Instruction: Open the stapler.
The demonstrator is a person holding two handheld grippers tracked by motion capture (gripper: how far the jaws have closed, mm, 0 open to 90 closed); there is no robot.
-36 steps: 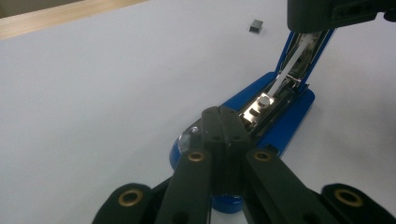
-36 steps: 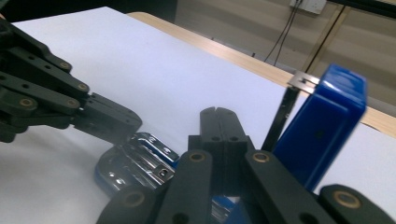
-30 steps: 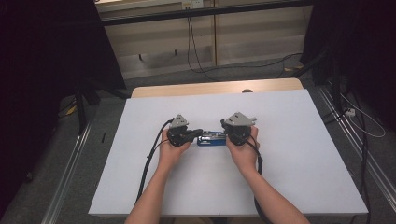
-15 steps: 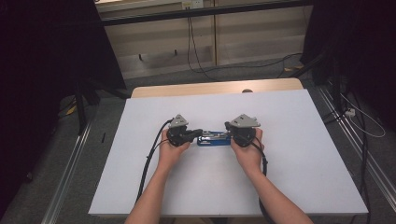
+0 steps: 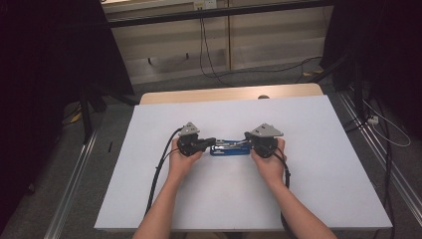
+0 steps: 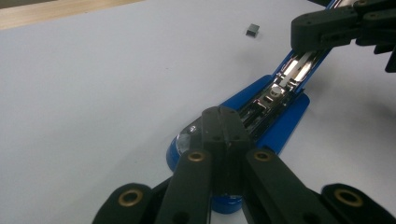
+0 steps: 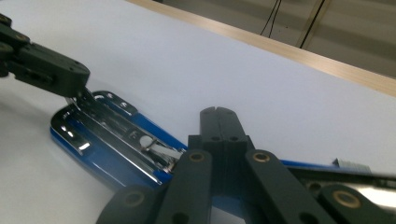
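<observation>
Since the earlier frames the right gripper [image 5: 247, 135] has drawn a little further right, and the blue stapler [image 5: 230, 148] lying between the two tools looks stretched out longer across the white table [image 5: 318, 189]; the left gripper [image 5: 212, 141] sits about where it was. Both pairs of jaws are closed tight, tips together; the left gripper view has them pressed down on the stapler's rounded hinge end [image 6: 196, 135], apparently pinning it, while whether the right ones actually grip anything I cannot tell. My guess is the stapler is being opened flat (its shiny staple channel [image 7: 116, 133] lies exposed); to do it well, keep the left end firmly held and ease the right side away slowly, without lifting. A small loose staple block [image 6: 252, 30] lies well apart on the table.
</observation>
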